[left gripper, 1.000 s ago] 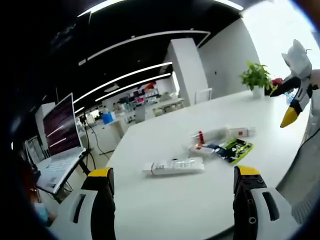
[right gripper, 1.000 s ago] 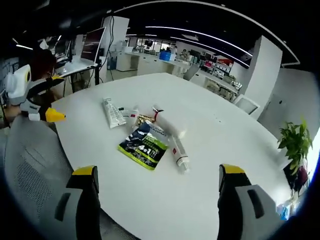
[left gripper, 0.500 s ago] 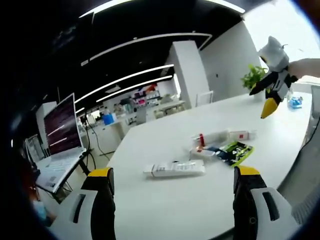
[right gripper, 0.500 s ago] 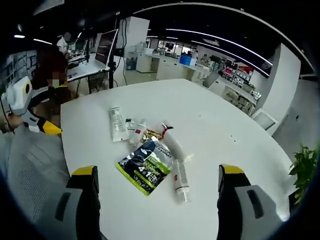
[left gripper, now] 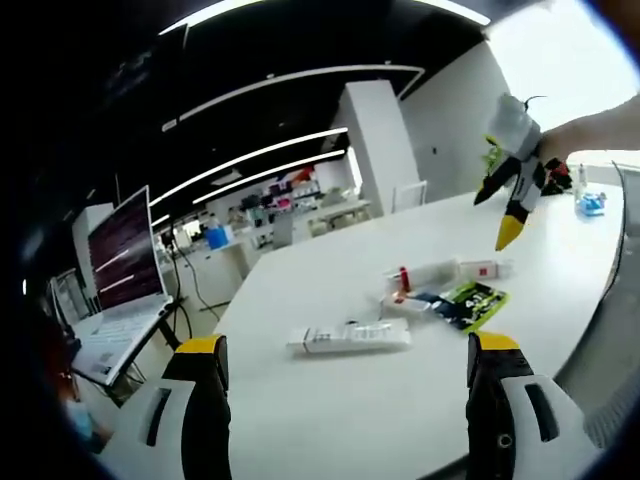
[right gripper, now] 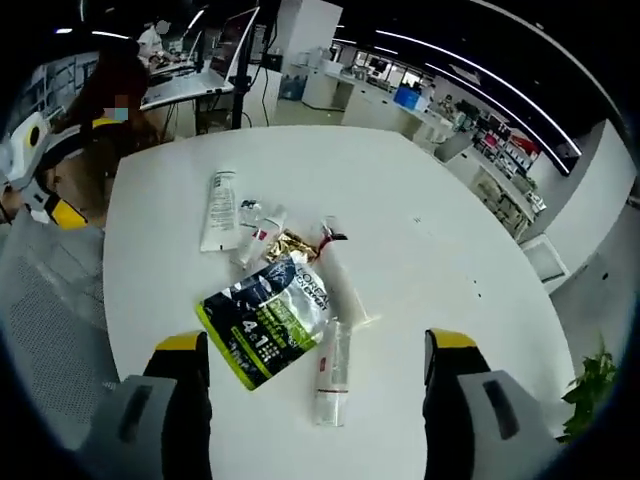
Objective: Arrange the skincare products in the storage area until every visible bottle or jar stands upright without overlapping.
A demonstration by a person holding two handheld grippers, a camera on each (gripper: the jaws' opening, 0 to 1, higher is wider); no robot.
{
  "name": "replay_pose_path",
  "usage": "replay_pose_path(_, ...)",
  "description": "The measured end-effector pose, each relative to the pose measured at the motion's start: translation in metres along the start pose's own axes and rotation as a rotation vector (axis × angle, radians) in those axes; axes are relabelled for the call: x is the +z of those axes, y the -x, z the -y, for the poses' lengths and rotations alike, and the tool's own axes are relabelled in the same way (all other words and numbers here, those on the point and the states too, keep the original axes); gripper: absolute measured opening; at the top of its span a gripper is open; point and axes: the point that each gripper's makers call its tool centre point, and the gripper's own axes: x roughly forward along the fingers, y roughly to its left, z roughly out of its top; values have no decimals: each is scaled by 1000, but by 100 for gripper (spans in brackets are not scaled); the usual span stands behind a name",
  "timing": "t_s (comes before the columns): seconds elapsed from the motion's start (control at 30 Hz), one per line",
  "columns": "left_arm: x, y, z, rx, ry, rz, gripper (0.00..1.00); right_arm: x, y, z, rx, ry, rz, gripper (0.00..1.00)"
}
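We see the skincare products lying in a loose cluster on the white table point(right gripper: 420, 250), none upright. Green-and-black sachet point(right gripper: 262, 318) lies flat at the near side of the cluster in the right gripper view, "4:1" print legible on it. Clear tube point(right gripper: 331, 370) lies just beside its edge, white bottle with a red cap point(right gripper: 338, 280) lies beyond, touching or overlapping the sachet corner (cannot tell which). A gold-foil item point(right gripper: 286, 244) and a small tube point(right gripper: 258, 232) sit near the sachet's far end. A long white tube point(right gripper: 219, 209) lies on its side, slightly apart from the rest.

Right gripper point(right gripper: 318, 352) hangs above the cluster, jaws spread wide, nothing between them. Left gripper point(left gripper: 345, 352) is over the table's near edge, jaws also wide and empty; the long white tube is the nearest item ahead of it.

Further out: an open laptop point(left gripper: 122, 268) on a side desk, a potted plant point(right gripper: 590, 388) at the table's far end, a grey mesh chair point(right gripper: 45, 310) beside the table.
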Motion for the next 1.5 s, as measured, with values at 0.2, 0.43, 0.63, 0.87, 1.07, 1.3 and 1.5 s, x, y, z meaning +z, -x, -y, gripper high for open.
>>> replay_pose_path(0.2, -1, -1, 1, -6, 5, -8, 97, 5, -18, 11, 24, -3, -7, 82)
replay_pose_path(0.43, -1, -1, 1, -1, 0, -11, 97, 10, -40, 22, 60, -3, -44, 76)
replay_pose_path(0.63, -1, -2, 0, 5, 1, -12, 97, 11, -56, 31, 77, 3, -70, 72)
replay_pose_path(0.87, -2, -2, 0, 0, 1, -20, 97, 10, -74, 40, 81, 20, -101, 67)
replay_pose_path(1.07, -1, -1, 1, -4, 6, -20, 97, 6, -90, 39, 124, 41, -142, 60)
replay_pose_path(1.3, -2, -1, 0, -3, 6, -24, 97, 6, -110, 41, 170, 73, -189, 53)
replay_pose_path(1.5, -2, -2, 0, -6, 2, -24, 97, 2, -126, 35, 244, 87, -250, 47)
